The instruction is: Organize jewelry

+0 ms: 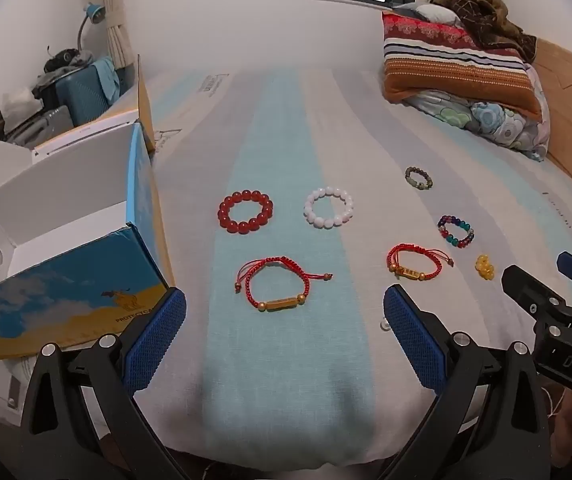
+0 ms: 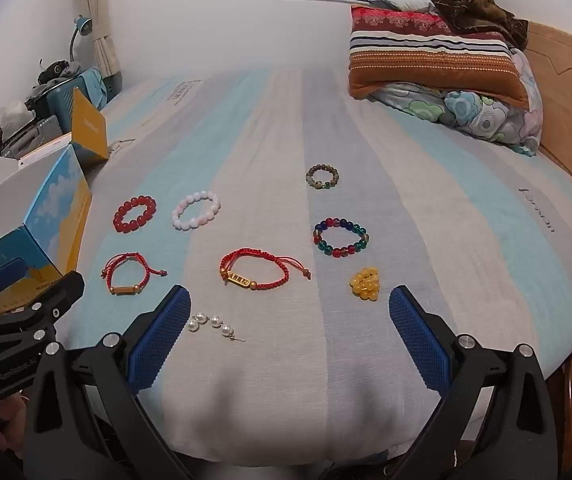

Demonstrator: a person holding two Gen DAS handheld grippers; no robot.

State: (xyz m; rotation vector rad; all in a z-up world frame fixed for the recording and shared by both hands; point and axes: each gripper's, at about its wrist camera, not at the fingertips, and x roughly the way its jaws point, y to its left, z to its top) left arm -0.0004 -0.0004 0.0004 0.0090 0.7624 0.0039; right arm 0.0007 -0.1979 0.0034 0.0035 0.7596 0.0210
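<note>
Several bracelets lie on a striped bed sheet (image 1: 286,380). A red bead bracelet (image 1: 245,211) and a white bead bracelet (image 1: 328,207) sit side by side. Closer in lie a red cord bracelet with a gold bar (image 1: 280,289), a second red cord bracelet (image 2: 260,269), a multicoloured bead bracelet (image 2: 340,237), a yellow bead cluster (image 2: 365,283), a dark bead bracelet (image 2: 322,177) and a pearl piece (image 2: 214,324). My left gripper (image 1: 284,300) hovers open over the near red cord bracelet. My right gripper (image 2: 289,300) is open above the sheet, nothing between its fingers.
An open blue and yellow cardboard box (image 1: 66,216) with a white inside stands at the bed's left edge. Folded quilts and pillows (image 2: 437,60) are stacked at the far right by a wooden headboard (image 2: 565,92). Suitcases and clutter (image 1: 66,92) fill the left corner.
</note>
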